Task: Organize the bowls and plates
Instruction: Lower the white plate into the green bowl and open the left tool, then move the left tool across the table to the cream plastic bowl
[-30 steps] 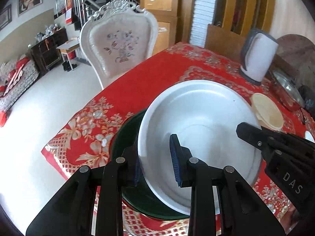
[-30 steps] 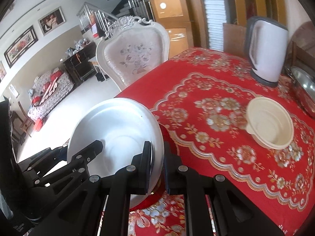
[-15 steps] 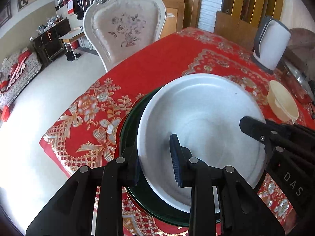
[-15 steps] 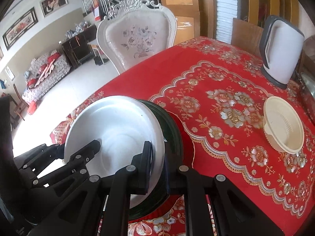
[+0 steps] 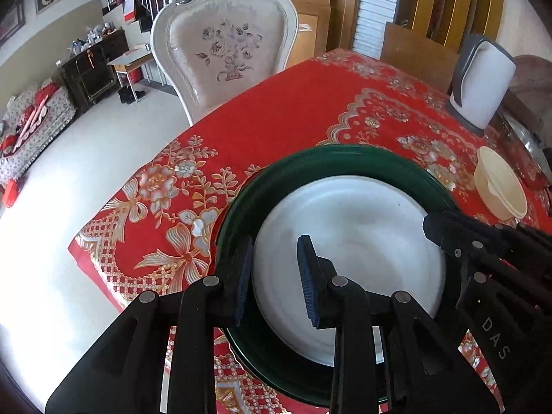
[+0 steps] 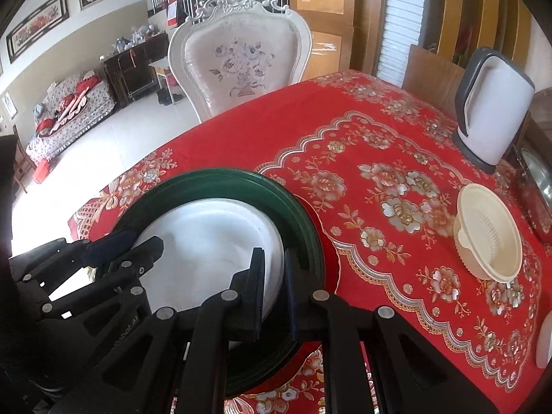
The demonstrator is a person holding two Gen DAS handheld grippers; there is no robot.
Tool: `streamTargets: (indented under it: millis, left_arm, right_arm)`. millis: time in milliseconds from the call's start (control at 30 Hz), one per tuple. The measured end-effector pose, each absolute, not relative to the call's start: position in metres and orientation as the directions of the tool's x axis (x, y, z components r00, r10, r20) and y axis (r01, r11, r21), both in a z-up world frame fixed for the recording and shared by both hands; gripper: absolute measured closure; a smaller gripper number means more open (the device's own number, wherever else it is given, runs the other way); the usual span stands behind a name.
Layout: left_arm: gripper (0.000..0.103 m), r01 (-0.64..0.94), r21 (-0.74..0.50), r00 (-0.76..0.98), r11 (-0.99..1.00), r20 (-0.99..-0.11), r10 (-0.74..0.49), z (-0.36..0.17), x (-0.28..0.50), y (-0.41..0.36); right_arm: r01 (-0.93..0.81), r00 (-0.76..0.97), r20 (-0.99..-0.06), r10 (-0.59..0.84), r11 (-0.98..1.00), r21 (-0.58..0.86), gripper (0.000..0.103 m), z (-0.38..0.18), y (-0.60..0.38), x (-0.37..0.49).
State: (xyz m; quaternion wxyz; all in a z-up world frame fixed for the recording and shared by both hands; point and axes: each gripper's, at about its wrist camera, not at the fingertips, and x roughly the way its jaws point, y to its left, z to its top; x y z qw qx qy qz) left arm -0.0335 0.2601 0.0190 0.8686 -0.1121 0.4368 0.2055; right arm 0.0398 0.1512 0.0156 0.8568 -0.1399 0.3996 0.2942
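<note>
Step in hand: nesting the white bowl [image 5: 352, 241] into the green plate [image 5: 331, 162]. It now looks seated inside the plate, green rim showing all round, at the bench [image 5: 293, 110] corner nearest the cameras.

Left tool [image 5: 274, 276]: narrow gap, pads straddling the bowl's rim at about 8 o'clock, one pad outside, one inside. Pad contact isn't clear from the left view; I read it as a loose pinch on the rim.

Right tool [image 6: 274, 289]: nearly closed, pinching the bowl's rim at about 4 o'clock, in the right view. Outer pad sits in the slot between bowl wall and plate rim.

Cream bowl [image 6: 488, 231] sits alone toward 2 o'clock from the stack, well apart, near the kettle [image 6: 490, 103]. Probably the next piece to collect.

Next move, my call:
- Open both tools just enough to clear the rim, then lift straight up. The outer pads are wedged close to the plate rim; a sideways pull could drag bowl or plate.
- Stack is close to the bench edge, so no push toward 7 o'clock.
- Then the right tool goes for the cream bowl; rim pinch should work, it looks light, thin plastic.
</note>
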Motion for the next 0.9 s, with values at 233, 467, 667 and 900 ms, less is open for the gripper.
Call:
streamTargets:
  millis: [233,467,667,900]
  left_arm:
    - [0.076,-0.465,-0.031,0.545,0.885,-0.798,0.258,0.024,-0.035,0.262]
    - [0.076,-0.466,-0.024,0.573,0.885,-0.77,0.281,0.039,-0.038,0.254]
    - [0.076,-0.437,-0.027,0.609,0.899,-0.745,0.273,0.053,-0.039,0.236]
    - [0.076,-0.379,-0.03,0.648,0.925,-0.722,0.242,0.063,-0.033,0.205]
  right_arm:
    - [-0.607,0.512,-0.758,0.405,0.795,0.015,0.092,0.018,0.147,0.04]
    - [-0.609,0.526,-0.729,0.438,0.792,0.037,0.092,0.028,0.136,0.031]
    - [-0.59,0.56,-0.698,0.447,0.806,0.043,0.092,0.037,0.119,0.026]
    - [-0.521,0.599,-0.677,0.427,0.85,0.076,0.092,0.041,0.081,0.035]
